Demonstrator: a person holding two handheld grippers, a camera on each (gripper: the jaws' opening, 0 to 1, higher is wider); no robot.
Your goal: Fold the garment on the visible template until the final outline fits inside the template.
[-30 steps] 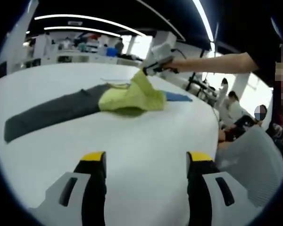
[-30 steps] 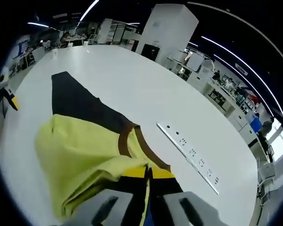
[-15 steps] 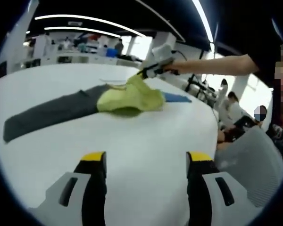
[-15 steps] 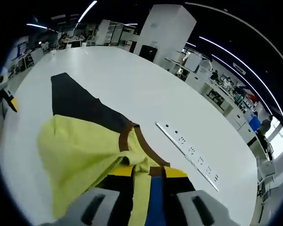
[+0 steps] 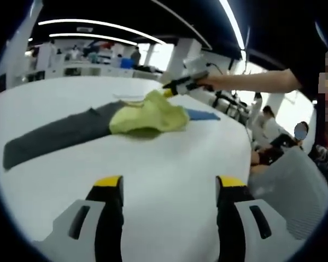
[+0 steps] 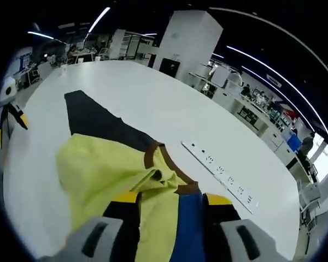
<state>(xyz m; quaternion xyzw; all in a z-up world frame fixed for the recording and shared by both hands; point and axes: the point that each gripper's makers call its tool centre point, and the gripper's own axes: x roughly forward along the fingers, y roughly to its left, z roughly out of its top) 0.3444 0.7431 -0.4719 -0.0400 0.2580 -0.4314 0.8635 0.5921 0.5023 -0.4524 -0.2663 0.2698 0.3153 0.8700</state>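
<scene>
In the left gripper view, the left gripper (image 5: 170, 191) hovers over bare white table (image 5: 153, 164) with jaws spread and empty, presumably waiting, while the garment (image 5: 98, 123) lies across the table beyond, its yellow-green half bunched against a blue template (image 5: 203, 114). In the right gripper view, the right gripper (image 6: 172, 204) has jaws parted around a yellow fold without pinching it, apparently laying it over the template; a power strip (image 6: 221, 177) lies nearby.

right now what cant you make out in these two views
- Blue template, right gripper view: its outline is covered by the yellow garment and cut off by the right gripper.
- Right gripper, left gripper view: too small to tell whether it pinches cloth.
- Dark part of the garment: blurred, its shape unclear.
</scene>
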